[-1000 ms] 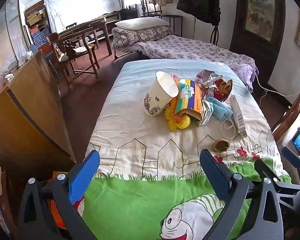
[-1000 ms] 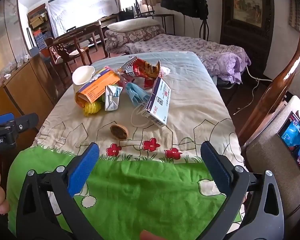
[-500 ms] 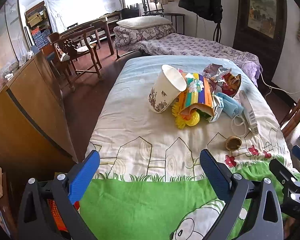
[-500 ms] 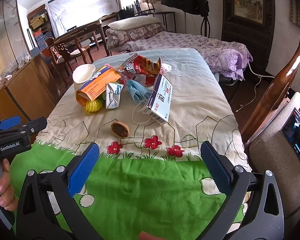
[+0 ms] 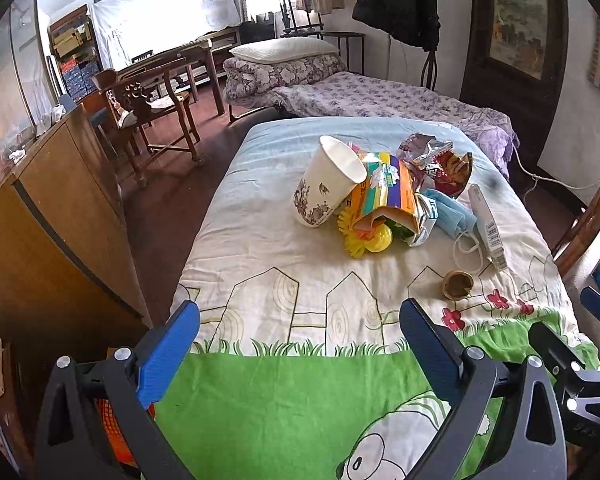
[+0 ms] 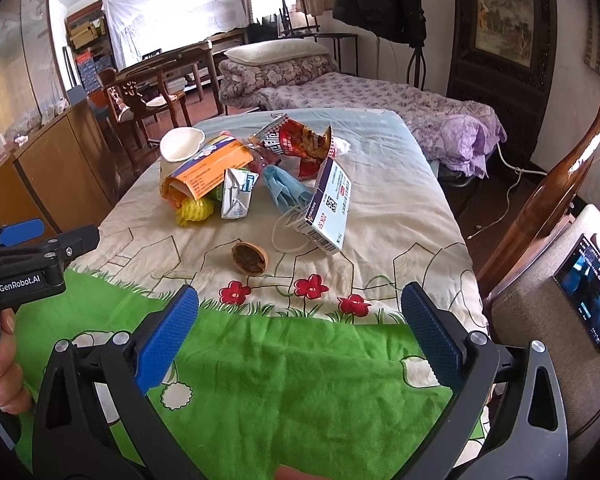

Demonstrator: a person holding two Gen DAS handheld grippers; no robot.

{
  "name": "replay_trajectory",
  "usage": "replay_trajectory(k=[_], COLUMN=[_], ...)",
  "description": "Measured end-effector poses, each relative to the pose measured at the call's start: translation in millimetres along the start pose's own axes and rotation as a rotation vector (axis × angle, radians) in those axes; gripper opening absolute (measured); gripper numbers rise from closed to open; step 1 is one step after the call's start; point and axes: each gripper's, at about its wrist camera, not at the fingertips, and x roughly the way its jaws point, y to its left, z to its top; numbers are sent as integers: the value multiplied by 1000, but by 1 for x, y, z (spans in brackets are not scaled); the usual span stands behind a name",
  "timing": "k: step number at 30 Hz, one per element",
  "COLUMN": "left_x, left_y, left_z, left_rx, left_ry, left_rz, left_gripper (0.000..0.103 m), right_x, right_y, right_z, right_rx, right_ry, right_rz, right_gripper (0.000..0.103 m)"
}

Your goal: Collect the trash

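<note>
Both claws released, jaws spread wide, nothing held. Left gripper (image 5: 300,334) and right gripper (image 6: 300,318) hover over the near green end of the cartoon-print quilt (image 6: 400,184).

Trash sits mid-bed, ahead of both claws and well apart from them.

Count:
- one white paper cup with floral print (image 5: 328,182), tilted, far left
- one orange striped carton (image 6: 208,166)
- one yellow ridged plastic piece (image 6: 194,210)
- one small crushed white drink carton (image 6: 236,192)
- one red crinkled snack bag (image 6: 300,142)
- one blue face mask (image 6: 286,190)
- one white medicine box (image 6: 330,204), long axis running near-to-far
- one brown nutshell half (image 6: 250,259)

The nutshell lies nearest, just left of the right claw's centreline; the right hand looks closer to it.
</note>
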Motion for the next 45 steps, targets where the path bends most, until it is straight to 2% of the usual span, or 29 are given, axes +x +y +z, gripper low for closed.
replay_trajectory(k=[17,32,45], left_x=[-4,-5,0], left_y=[5,4,0], left_z=[-2,-1,0], left_rx=[-7,-2,-7], left_ry=[2,0,18], left_rz=[3,1,-3], left_gripper=[98,98,98], right_x=[-10,-11,-9], right_y=[3,10,7], right_z=[-1,0,-1], right_rx=[6,-41,-29], right_ry=[1,-14,-2], right_rz=[32,25,33], right_gripper=[97,97,97])
